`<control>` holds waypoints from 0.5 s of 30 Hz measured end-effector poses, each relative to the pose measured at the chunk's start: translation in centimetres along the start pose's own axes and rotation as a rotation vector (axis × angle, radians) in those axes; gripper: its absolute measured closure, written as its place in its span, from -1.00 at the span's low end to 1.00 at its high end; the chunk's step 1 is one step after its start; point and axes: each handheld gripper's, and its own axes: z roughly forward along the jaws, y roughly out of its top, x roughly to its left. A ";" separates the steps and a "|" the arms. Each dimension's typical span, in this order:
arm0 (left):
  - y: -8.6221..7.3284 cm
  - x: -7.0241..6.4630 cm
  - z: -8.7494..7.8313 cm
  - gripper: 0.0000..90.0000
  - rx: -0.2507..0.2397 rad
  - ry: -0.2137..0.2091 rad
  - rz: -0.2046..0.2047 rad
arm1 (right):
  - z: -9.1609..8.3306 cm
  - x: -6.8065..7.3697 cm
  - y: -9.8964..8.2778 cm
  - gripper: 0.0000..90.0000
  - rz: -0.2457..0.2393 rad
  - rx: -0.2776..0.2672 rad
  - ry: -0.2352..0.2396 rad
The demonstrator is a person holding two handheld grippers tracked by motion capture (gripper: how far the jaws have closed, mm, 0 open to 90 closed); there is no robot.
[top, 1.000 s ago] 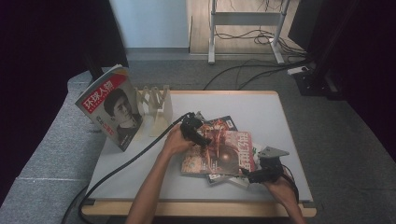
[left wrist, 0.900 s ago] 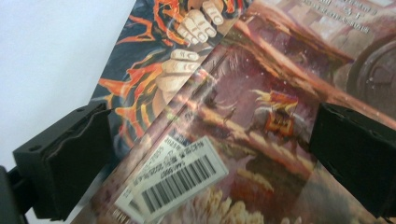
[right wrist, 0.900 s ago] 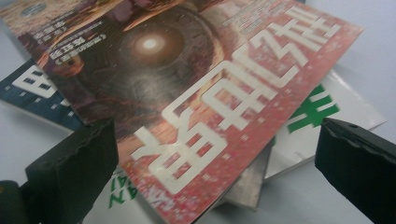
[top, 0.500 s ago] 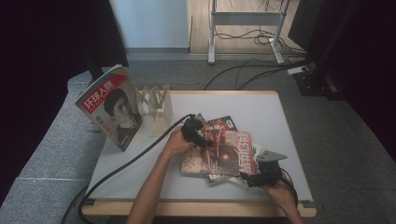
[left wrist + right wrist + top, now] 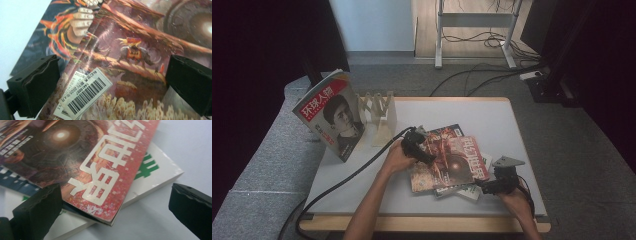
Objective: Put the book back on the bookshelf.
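Since the earlier frames, the right gripper has slid left along the table's near edge toward the stack; the left gripper has held its position. In the high view, the left forearm enters from the bottom edge and angles up and right, hand wrapped around the gripper body, jaws pointing right over the top magazine's left edge. In the left gripper view, its jaws stand wide apart above the cover, near the barcode label, gripping nothing. The right hand lies low at the near right, jaws pointing left. In the right gripper view, its jaws are wide, straddling the red cover's corner; the white book lies beneath. The stack rests centre-right on the table.
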 end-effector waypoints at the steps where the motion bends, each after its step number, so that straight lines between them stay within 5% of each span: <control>1: -0.1 -0.1 -0.1 -1.00 0.006 0.002 0.000 | 0.0 -0.2 0.1 -1.00 0.005 0.000 -0.005; 15: -1.9 -1.4 -1.5 -1.00 0.011 0.010 -0.016 | 0.9 -2.6 1.1 -1.00 0.041 0.010 -0.064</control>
